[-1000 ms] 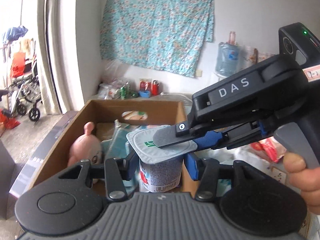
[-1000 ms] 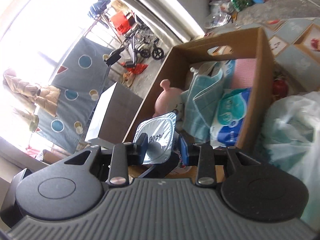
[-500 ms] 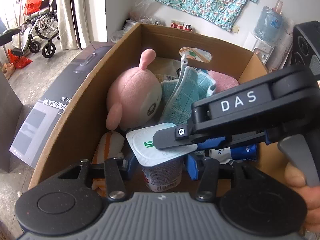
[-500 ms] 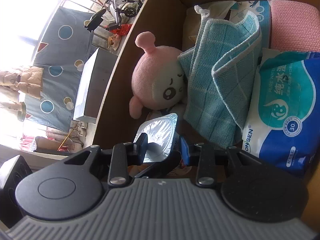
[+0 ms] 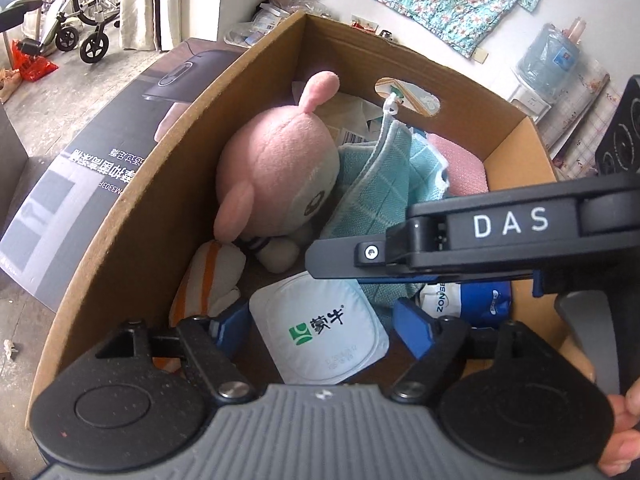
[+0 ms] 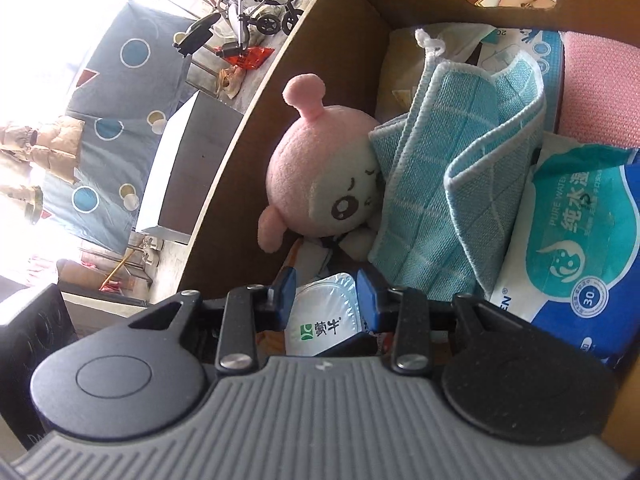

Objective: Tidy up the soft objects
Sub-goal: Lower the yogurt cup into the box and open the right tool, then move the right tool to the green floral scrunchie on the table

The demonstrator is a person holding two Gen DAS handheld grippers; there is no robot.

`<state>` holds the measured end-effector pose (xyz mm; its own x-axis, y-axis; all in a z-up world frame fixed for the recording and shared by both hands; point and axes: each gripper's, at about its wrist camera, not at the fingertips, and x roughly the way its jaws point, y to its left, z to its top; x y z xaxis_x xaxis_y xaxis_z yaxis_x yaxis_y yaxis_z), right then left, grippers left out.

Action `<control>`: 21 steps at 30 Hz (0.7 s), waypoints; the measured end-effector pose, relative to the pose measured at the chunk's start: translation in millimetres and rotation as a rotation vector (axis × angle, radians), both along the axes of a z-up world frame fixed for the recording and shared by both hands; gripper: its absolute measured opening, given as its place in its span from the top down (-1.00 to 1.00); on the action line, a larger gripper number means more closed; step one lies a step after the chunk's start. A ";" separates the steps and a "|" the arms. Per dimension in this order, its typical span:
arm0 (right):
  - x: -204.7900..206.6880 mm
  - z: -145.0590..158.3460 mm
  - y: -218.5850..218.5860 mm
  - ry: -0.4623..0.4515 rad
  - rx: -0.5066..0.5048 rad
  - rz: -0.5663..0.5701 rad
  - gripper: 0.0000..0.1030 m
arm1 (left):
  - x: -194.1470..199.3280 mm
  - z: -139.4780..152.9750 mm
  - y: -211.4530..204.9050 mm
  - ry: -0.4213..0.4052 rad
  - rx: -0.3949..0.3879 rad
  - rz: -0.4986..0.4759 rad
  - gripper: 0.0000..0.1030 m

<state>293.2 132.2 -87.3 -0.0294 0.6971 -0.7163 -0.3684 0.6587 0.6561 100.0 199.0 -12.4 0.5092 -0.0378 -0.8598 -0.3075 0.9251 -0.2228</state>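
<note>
The left claw (image 5: 320, 330) has just been opening, and its blue pads (image 5: 412, 330) now stand apart on either side of a white foil-lidded yoghurt cup (image 5: 322, 330) with green print, clear of its rim, so the cup is between the jaws but not pressed. In the right wrist view the right claw (image 6: 326, 300) is narrowly set, its blue fingertips (image 6: 366, 300) hugging the edges of the same cup's lid (image 6: 326, 320); the pads look to touch the foil, though part of the contact is hidden behind the claw's body. Seen from the left wrist, the right claw's black arm lettered "DAS" (image 5: 510, 226) reaches in from the right above the cup, with a person's fingers (image 5: 624, 440) on its grey trigger. The cup sits low in the near end of a brown cardboard box (image 5: 132, 240) with an oval handle hole in its far wall. Just beyond the cup lies a pink round-headed plush toy (image 5: 280, 176) with a white face, resting against the box's left wall, and beside it an orange-and-white striped soft piece (image 5: 212, 280). A folded light-blue checked cloth (image 6: 460, 184) leans over the toy's right side. To the right of the cloth lies a blue-and-white pack of wet wipes (image 6: 576, 248), and behind it a pink textured cloth (image 6: 600, 92). Outside the box, on the floor, lies a dark printed flat carton (image 5: 80, 168), with a wheelchair (image 5: 76, 20) well beyond.
</note>
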 end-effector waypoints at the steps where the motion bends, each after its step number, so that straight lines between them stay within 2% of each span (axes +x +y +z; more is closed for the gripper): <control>1: 0.3 1.7 -0.9 -0.008 0.000 -0.001 0.34 | 1.1 0.8 0.3 -0.004 0.004 0.001 -0.57; 7: -0.1 17.6 -17.3 -0.049 0.012 -0.048 0.33 | -5.5 12.1 -8.7 -0.044 0.057 0.003 -0.61; 9: -1.2 27.9 -27.6 -0.066 0.033 -0.062 0.31 | -9.6 18.9 -12.3 -0.071 0.089 0.002 -0.70; 13: -11.4 54.2 -56.6 -0.116 0.084 -0.093 0.19 | -23.7 33.8 -21.8 -0.129 0.148 0.021 -0.72; 17: -35.2 89.5 -103.2 -0.209 0.100 -0.120 0.06 | -40.3 54.6 -38.8 -0.217 0.195 0.021 -0.72; 21: -68.2 121.6 -164.2 -0.327 0.040 -0.172 -0.07 | -54.2 75.6 -69.8 -0.322 0.236 -0.064 -0.74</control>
<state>225.0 -32.0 34.3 0.3167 0.6998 -0.6404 -0.4492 0.7052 0.5485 45.8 129.2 63.2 0.7572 0.1012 -0.6453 -0.1967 0.9774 -0.0775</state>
